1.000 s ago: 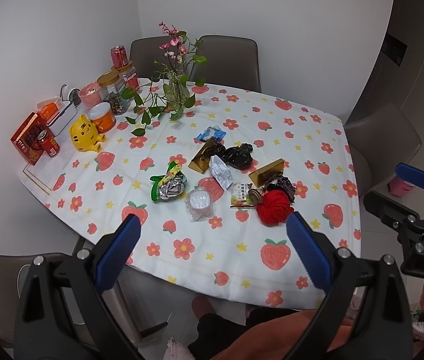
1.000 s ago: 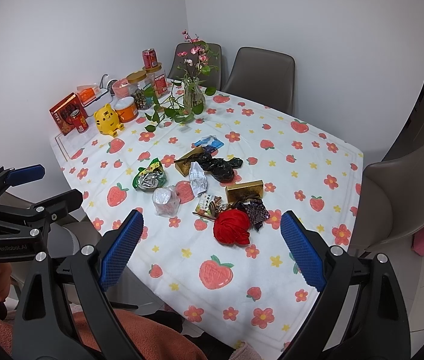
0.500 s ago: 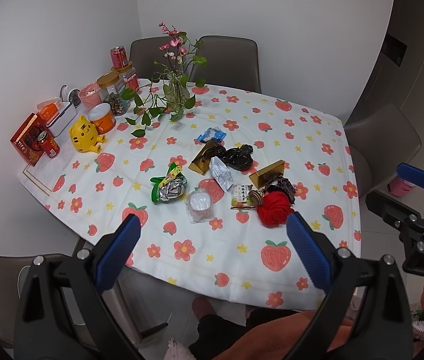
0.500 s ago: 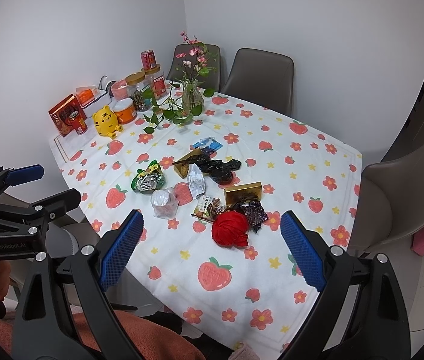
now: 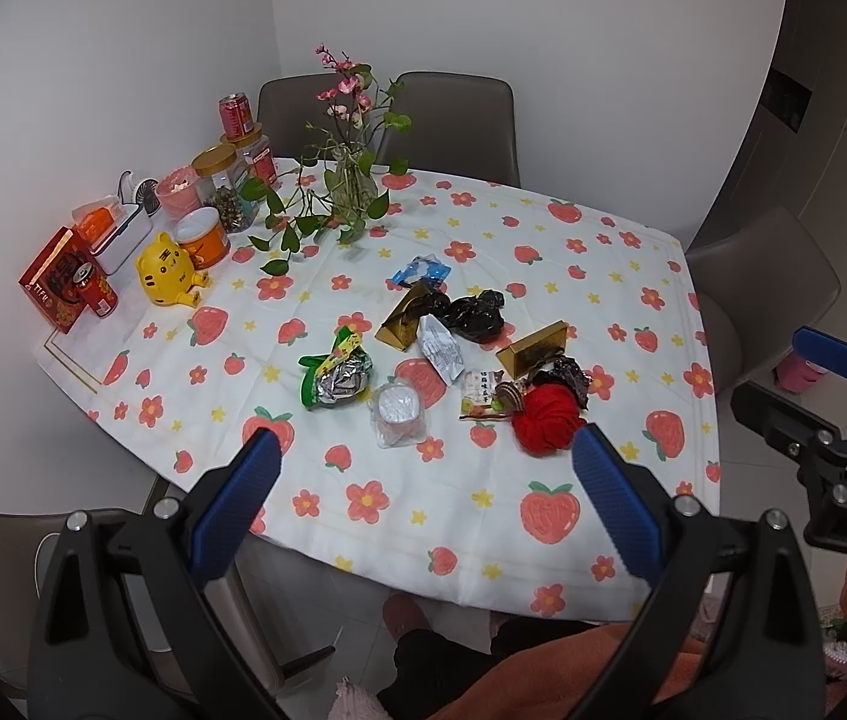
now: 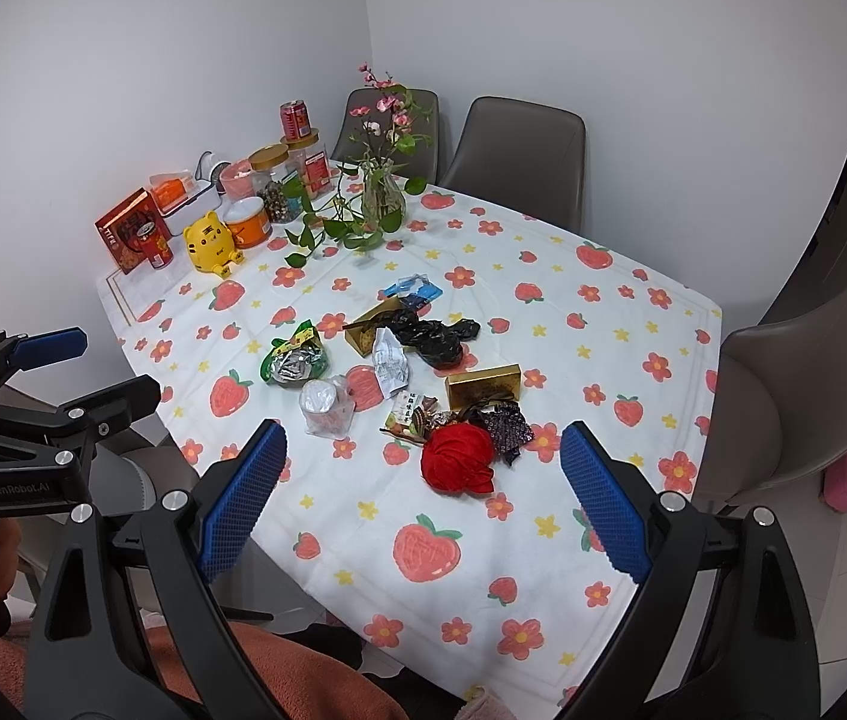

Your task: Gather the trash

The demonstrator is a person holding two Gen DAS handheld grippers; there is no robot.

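Trash lies in a cluster mid-table on the strawberry-print cloth (image 5: 549,516): a red crumpled ball (image 5: 546,427) (image 6: 458,459), a black bag (image 5: 474,315) (image 6: 429,336), two gold boxes (image 5: 534,349) (image 5: 402,321), a green foil packet (image 5: 336,378) (image 6: 294,360), a clear cup (image 5: 398,415) (image 6: 323,405), a white wrapper (image 5: 441,351) and a blue wrapper (image 5: 422,271). My left gripper (image 5: 420,501) is open above the table's near edge, holding nothing. My right gripper (image 6: 420,501) is open too, hovering short of the red ball.
Against the wall at the far left stand jars (image 5: 225,186), soda cans (image 5: 236,115), a yellow tiger figure (image 5: 168,270), a red box (image 5: 54,279) and a flower vase (image 5: 354,183). Grey chairs (image 5: 453,114) ring the table. A person's knees show below.
Both grippers stay open and almost still; the right view drifts slightly, so the trash sits a little lower and left in it.
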